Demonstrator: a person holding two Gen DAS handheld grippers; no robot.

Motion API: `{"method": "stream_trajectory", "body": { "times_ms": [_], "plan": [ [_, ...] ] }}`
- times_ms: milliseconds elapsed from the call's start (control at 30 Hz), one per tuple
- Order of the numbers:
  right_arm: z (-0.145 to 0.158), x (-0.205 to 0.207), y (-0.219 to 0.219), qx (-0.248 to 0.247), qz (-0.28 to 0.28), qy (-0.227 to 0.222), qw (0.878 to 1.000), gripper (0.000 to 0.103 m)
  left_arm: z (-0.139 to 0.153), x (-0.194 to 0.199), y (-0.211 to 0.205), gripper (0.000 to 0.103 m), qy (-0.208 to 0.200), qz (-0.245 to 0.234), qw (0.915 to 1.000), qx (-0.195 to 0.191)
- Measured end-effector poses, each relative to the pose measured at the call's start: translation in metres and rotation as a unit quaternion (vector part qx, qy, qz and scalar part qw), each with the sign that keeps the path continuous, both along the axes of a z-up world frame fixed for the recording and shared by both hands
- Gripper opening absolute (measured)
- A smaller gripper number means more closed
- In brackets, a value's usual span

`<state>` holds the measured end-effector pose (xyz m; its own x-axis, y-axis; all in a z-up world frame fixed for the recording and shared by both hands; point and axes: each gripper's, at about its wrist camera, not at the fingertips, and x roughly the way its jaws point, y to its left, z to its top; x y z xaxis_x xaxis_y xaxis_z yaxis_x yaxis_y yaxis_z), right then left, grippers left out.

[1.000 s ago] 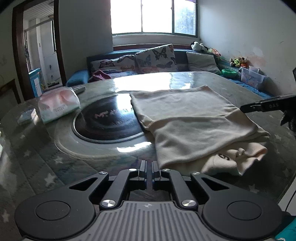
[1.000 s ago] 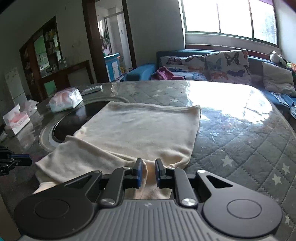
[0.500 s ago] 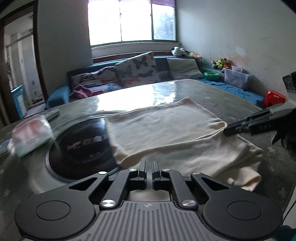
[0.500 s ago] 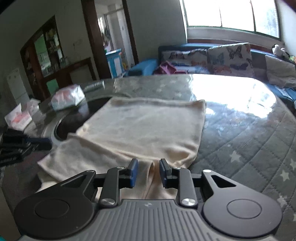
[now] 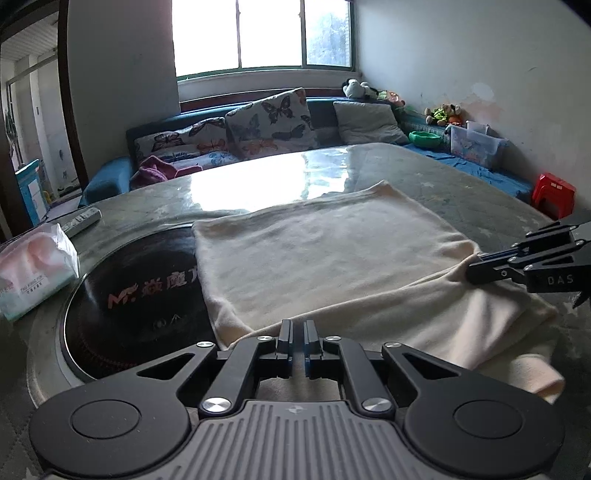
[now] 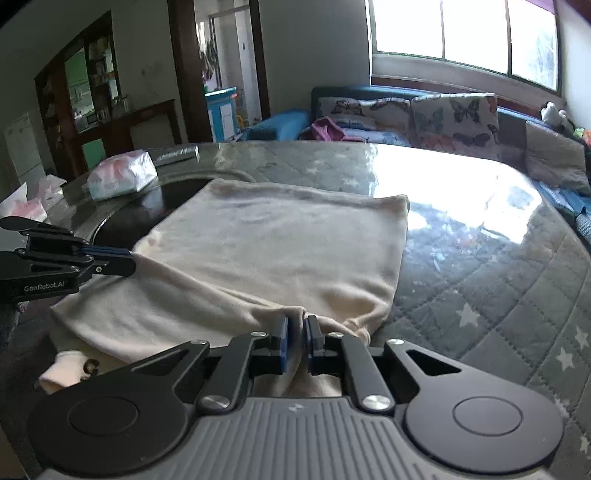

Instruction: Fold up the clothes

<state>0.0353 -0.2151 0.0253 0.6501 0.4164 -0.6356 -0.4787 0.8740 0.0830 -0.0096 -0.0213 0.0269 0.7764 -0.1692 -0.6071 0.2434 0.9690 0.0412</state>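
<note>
Lying across the quilted, glass-topped counter (image 6: pixel 480 280), partly over its dark round inset (image 5: pixel 140 295), the cream garment (image 5: pixel 325 258) was pinched along its near fold at two spots, likely so the doubled edge could be carried over evenly. Behind stood a sofa (image 5: pixel 266 125) under a bright window (image 5: pixel 266 33). Both the left gripper (image 5: pixel 298 328) and right gripper (image 6: pixel 295 325) were clenched on the cloth. A tissue pack (image 5: pixel 33 269) sat beside.
</note>
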Motion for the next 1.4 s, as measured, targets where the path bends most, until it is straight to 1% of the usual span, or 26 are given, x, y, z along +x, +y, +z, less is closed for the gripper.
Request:
{"method": "stream_trajectory", "body": {
  "times_ms": [100, 167, 300, 367, 433, 500, 567, 633, 733, 833, 933, 1000, 1067, 1200, 1333, 1400],
  "plan": [
    [0.006, -0.002, -0.003, -0.001, 0.002, -0.011, 1.0, 0.011, 0.001, 0.0, 0.002, 0.009, 0.0, 0.003, 1.0, -0.002],
    [0.014, -0.008, -0.005, -0.001, 0.014, -0.02, 1.0, 0.011, 0.003, -0.001, 0.002, 0.009, -0.002, 0.003, 1.0, -0.003],
    [0.02, -0.019, 0.001, -0.004, 0.065, -0.019, 0.998, 0.011, 0.009, -0.008, -0.006, 0.009, -0.011, -0.012, 0.9998, -0.008],
    [0.019, -0.024, 0.007, -0.01, 0.095, -0.01, 0.995, 0.011, 0.011, -0.014, -0.012, 0.009, -0.014, -0.029, 0.9994, -0.009],
    [0.014, -0.027, 0.012, -0.024, 0.108, -0.006, 0.994, 0.011, 0.013, -0.021, -0.017, 0.009, -0.015, -0.045, 0.9988, -0.007],
    [0.009, -0.028, 0.013, -0.037, 0.109, 0.001, 0.993, 0.011, 0.015, -0.03, -0.019, 0.01, -0.016, -0.053, 0.9984, -0.002],
    [0.008, -0.029, 0.01, -0.038, 0.107, 0.004, 0.994, 0.011, 0.017, -0.04, -0.018, 0.01, -0.017, -0.059, 0.9981, 0.004],
    [0.009, -0.033, 0.007, -0.039, 0.107, 0.003, 0.993, 0.012, 0.018, -0.049, -0.015, 0.012, -0.018, -0.06, 0.9979, 0.012],
    [0.008, -0.036, 0.003, -0.04, 0.106, 0.002, 0.994, 0.013, 0.017, -0.064, -0.008, 0.012, -0.015, -0.06, 0.9976, 0.032],
    [0.007, -0.038, 0.0, -0.037, 0.106, 0.001, 0.994, 0.013, 0.013, -0.08, -0.005, 0.014, -0.013, -0.07, 0.9958, 0.058],
    [0.006, -0.039, 0.001, -0.037, 0.107, 0.001, 0.994, 0.014, 0.008, -0.093, -0.009, 0.018, -0.016, -0.089, 0.9928, 0.079],
    [0.007, -0.039, 0.001, -0.039, 0.108, 0.001, 0.993, 0.015, 0.004, -0.1, -0.012, 0.025, -0.022, -0.102, 0.9906, 0.088],
    [0.008, -0.04, 0.002, -0.044, 0.111, -0.001, 0.993, 0.017, 0.001, -0.103, -0.016, 0.03, -0.027, -0.116, 0.9888, 0.09],
    [0.011, -0.044, 0.003, -0.051, 0.115, -0.006, 0.992, 0.02, -0.006, -0.11, -0.027, 0.03, -0.044, -0.143, 0.9829, 0.108],
    [0.014, -0.046, 0.003, -0.059, 0.12, -0.01, 0.991, 0.023, -0.008, -0.112, -0.03, 0.03, -0.049, -0.151, 0.9812, 0.109],
    [0.015, -0.048, 0.003, -0.065, 0.125, -0.011, 0.99, 0.028, -0.011, -0.111, -0.032, 0.03, -0.054, -0.158, 0.9793, 0.115]
  ]
}}
